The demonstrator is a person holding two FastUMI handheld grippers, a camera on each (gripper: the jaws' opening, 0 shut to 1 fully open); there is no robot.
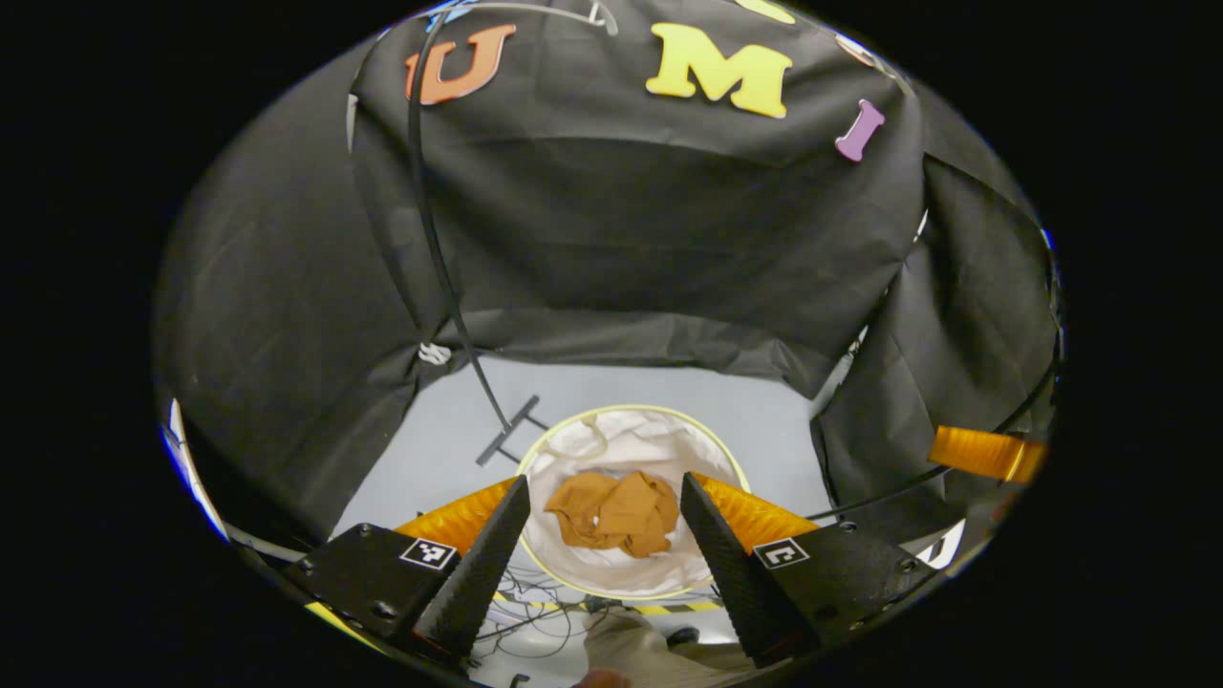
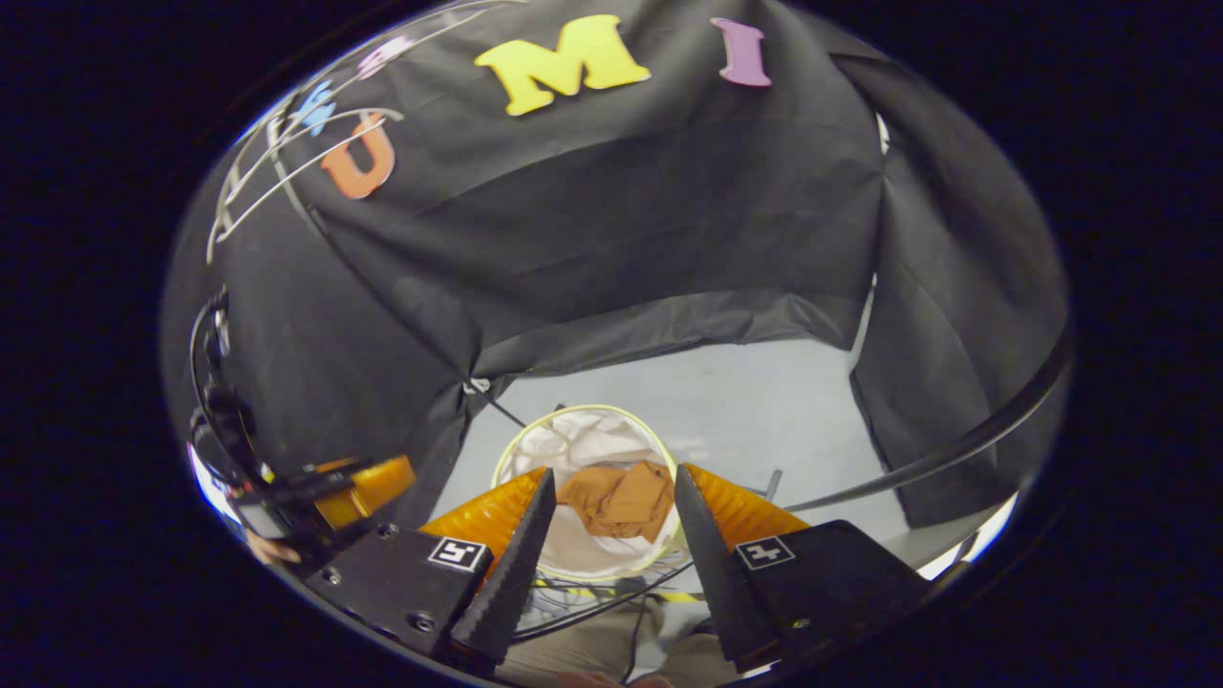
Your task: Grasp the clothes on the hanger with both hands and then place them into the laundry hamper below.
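This was a staged recording booth, more lab than home. Black cloth (image 1: 621, 239) hung in creased drapes as walls on every side, over a plain grey floor (image 1: 669, 392). Loose cables (image 1: 535, 621) and yellow-and-black hazard tape (image 1: 669, 608) lay on that floor beside a white pop-up laundry hamper (image 1: 631, 440), and a thin black stand (image 1: 430, 239) rose against the cloth.

Both the left gripper (image 1: 604, 497) and the right gripper (image 2: 611, 497) have black screw-fastened bodies with square black-and-white markers and ridged, wedge-shaped fingers.
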